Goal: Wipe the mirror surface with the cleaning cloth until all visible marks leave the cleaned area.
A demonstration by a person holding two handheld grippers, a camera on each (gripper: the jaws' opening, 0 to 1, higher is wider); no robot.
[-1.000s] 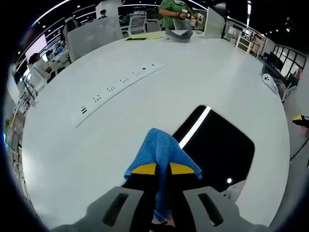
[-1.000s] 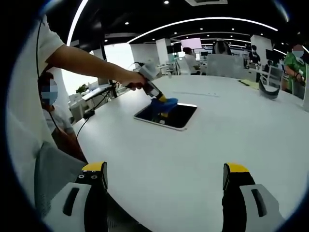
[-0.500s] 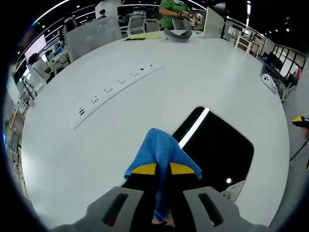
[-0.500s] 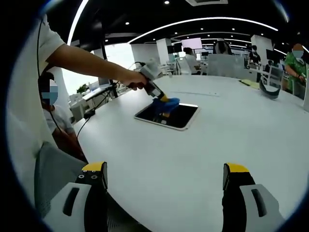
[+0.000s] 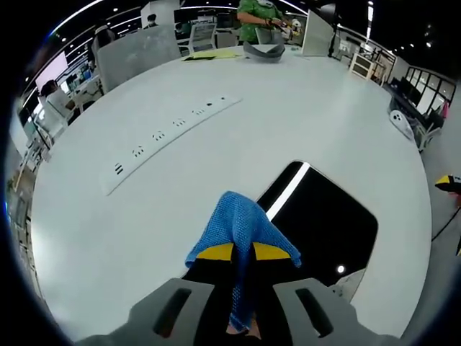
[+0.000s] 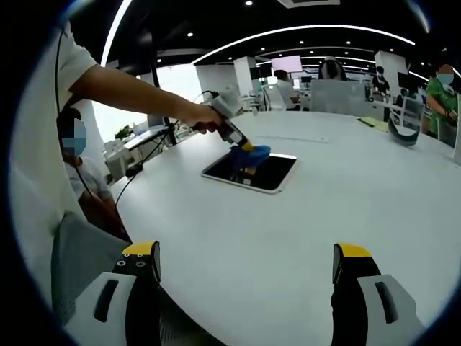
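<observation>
On the round white worktop (image 5: 302, 108), your left tool (image 5: 241, 254) has its jaws pressed together on the folded blue knitted cleaning cloth (image 5: 241, 231), and the cloth's free end rests at the near edge of the dark rectangular mirror (image 5: 328, 231). From the right gripper view the cloth (image 6: 251, 153) sits on the mirror (image 6: 253, 173) near its far left side, with your hand (image 6: 205, 119) behind the tool. You look to be mid-wipe: the glass reflects ceiling lights and I cannot tell whether any marks remain, so treat the rest of the surface as left to cover. Your right tool (image 6: 245, 277) hangs spread and empty, well apart from the mirror. No containers hold anything near the mirror.
</observation>
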